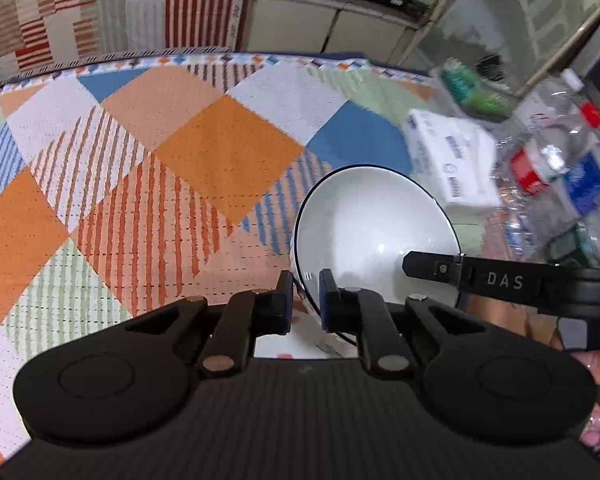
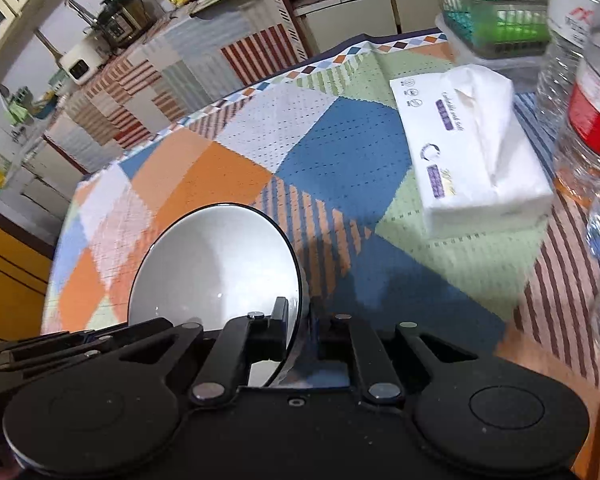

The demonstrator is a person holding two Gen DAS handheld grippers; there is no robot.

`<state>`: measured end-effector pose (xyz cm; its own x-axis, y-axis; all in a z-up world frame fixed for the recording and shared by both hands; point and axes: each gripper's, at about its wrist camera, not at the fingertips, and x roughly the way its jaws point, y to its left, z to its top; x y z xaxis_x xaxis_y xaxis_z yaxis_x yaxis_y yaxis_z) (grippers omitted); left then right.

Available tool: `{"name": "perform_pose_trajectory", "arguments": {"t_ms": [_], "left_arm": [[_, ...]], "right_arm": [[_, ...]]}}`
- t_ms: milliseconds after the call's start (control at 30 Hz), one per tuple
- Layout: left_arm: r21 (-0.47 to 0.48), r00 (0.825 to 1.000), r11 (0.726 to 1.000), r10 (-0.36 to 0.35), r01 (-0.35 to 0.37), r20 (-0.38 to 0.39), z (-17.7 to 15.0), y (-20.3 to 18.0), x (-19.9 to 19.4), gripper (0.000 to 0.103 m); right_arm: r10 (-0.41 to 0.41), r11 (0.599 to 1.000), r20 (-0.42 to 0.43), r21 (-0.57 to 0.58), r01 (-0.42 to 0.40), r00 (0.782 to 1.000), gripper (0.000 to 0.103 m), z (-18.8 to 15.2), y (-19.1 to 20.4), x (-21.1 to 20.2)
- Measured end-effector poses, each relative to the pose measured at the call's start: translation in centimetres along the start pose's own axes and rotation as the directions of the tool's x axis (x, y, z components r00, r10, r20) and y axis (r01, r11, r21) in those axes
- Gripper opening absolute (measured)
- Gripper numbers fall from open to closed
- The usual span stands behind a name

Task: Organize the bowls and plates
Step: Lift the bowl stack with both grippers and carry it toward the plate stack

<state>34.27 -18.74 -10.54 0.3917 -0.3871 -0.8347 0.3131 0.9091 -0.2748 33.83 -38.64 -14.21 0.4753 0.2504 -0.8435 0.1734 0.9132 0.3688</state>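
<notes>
Both grippers tilt steeply down over the patchwork tablecloth [image 1: 228, 152], the left gripper [image 1: 306, 300] and right gripper [image 2: 300, 332] each clamped on the white bowl's [image 1: 364, 216] rim.

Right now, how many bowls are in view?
1. The white bowl is over the patchwork tablecloth, with the left gripper and right gripper each shut on its rim, on opposite sides. Others may hide underneath.

Tablecloth [image 1: 228, 160]: left and far stretch lay open. Right side blocked by tissue pack [image 2: 472, 144], water bottles [image 1: 560, 160] and green basket [image 2: 496, 16].
</notes>
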Motion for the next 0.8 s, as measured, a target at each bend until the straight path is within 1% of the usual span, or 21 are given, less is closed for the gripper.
{"name": "perform_pose_trajectory", "arguments": {"t_ms": [100,167,433,500,633,733,800], "left_arm": [[0.000,1.000,1.000,-0.019,0.019,0.009,-0.3,-0.8,-2.4,0.012],[0.016,0.999,0.999,-0.030,0.030,0.011,-0.6,-1.5,-4.1,0.012],[0.046,0.997,0.996,-0.073,0.073,-0.003,-3.1,-3.6,-10.5,0.012],[0.037,0.995,0.995,-0.094,0.094,-0.023,-3.9,-3.7,-11.7,0.012],[0.008,0.986,0.989,-0.147,0.148,-0.077,-6.2,-3.6,-13.6,0.012],[0.003,0.979,0.985,-0.169,0.170,-0.115,-8.2,-3.6,-14.2,0.012],[0.013,0.976,0.985,-0.169,0.172,-0.140,-9.4,-3.8,-14.3,0.012]], "right_arm": [[0.032,1.000,0.017,-0.001,-0.031,0.999,0.015,-0.8,-0.2,-2.3],[0.047,0.999,0.021,-0.005,-0.047,0.999,0.015,-1.4,-0.2,-3.7],[0.105,0.993,-0.014,-0.061,-0.105,0.994,0.016,-4.6,0.1,-9.4],[0.117,0.990,-0.022,-0.074,-0.118,0.993,0.016,-5.4,0.1,-10.9],[0.118,0.984,-0.015,-0.136,-0.119,0.993,0.016,-7.6,0.7,-13.9],[0.125,0.979,-0.022,-0.157,-0.127,0.992,0.016,-9.5,0.6,-15.5],[0.126,0.978,-0.027,-0.167,-0.129,0.992,0.016,-10.9,0.5,-16.1]]}}
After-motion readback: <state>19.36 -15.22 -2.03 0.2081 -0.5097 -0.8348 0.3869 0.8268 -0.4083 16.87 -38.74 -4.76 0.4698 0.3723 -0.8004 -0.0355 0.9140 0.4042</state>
